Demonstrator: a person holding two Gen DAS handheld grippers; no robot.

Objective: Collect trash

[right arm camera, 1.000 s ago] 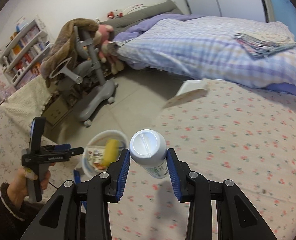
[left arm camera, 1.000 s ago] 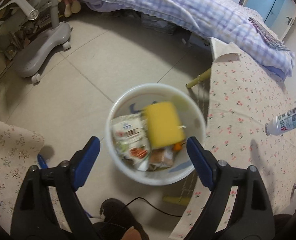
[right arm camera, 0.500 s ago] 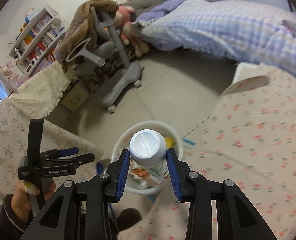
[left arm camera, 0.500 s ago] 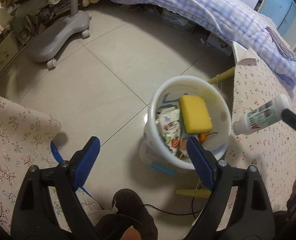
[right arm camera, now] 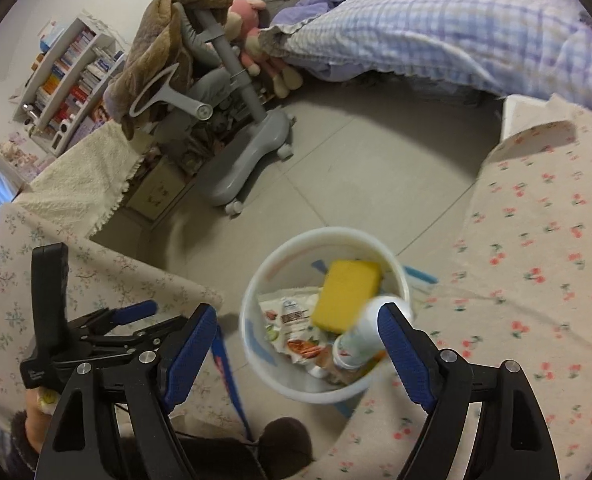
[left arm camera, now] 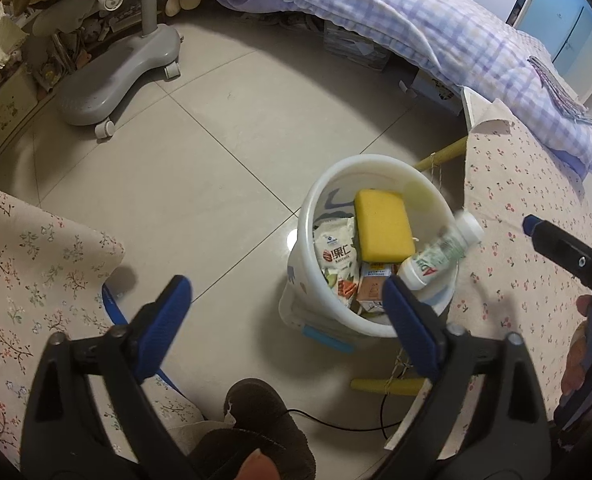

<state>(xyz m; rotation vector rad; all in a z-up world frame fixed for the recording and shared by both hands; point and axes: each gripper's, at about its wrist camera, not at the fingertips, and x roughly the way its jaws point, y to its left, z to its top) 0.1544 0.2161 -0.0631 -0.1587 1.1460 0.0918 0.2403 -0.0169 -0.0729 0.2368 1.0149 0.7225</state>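
Observation:
A white trash bucket (left arm camera: pixel 316 216) (right arm camera: pixel 255 280) stands on the tiled floor beside the flowered table. Inside lie a yellow sponge (left arm camera: pixel 382 230) (right arm camera: pixel 346 294), a snack packet (left arm camera: pixel 336 256) (right arm camera: pixel 291 314) and a small carton (left arm camera: pixel 372 286). A white bottle (left arm camera: pixel 436 256) (right arm camera: pixel 360 340) with a green label is dropping into the bucket, free of any finger. My right gripper (right arm camera: pixel 300 340) hovers over the bucket, its jaws opening, nothing pressed between them. My left gripper (left arm camera: pixel 283 304) hangs above the floor left of the bucket, jaws opening wide and empty.
A grey wheeled chair base (left arm camera: pixel 115 76) (right arm camera: pixel 251 160) stands on the far floor. A bed with a checked quilt (left arm camera: pixel 436 28) (right arm camera: pixel 456 32) runs along the back. Flowered tablecloths (left arm camera: pixel 536 240) (left arm camera: pixel 23 264) flank the bucket. A dark slipper (left arm camera: pixel 255 408) and a black cable (left arm camera: pixel 336 424) lie near.
My right gripper moved over the bucket and let go of the white bottle, which now falls in. The left gripper shifted left off the bucket and opened a little wider.

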